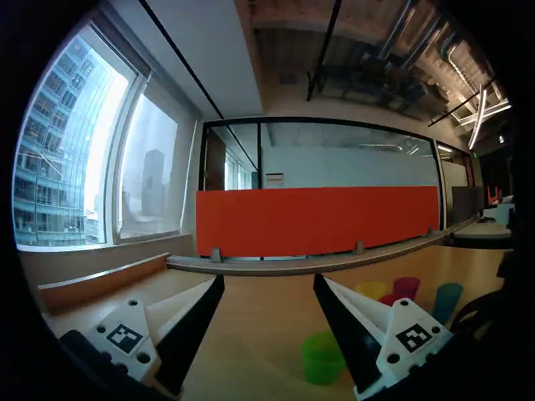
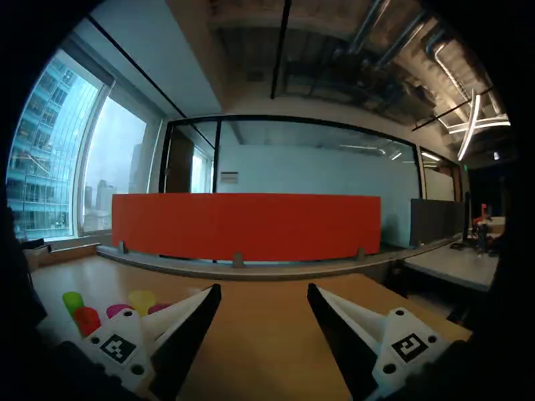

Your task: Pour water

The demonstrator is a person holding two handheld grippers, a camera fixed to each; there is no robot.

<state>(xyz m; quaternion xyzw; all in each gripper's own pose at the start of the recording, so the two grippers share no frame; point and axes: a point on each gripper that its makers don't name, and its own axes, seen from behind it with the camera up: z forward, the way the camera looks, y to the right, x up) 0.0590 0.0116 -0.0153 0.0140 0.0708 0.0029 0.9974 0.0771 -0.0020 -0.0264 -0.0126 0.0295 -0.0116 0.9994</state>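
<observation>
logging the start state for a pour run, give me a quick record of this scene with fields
surface: light wooden table
nearest cup: green translucent plastic cup, standing by the left gripper's right-hand finger
other cups: yellow plastic cup, magenta plastic cup, teal plastic cup, grouped farther back
left gripper: fingers apart, holding nothing
right gripper: fingers apart, holding nothing
background: orange partition panel, tall windows
</observation>
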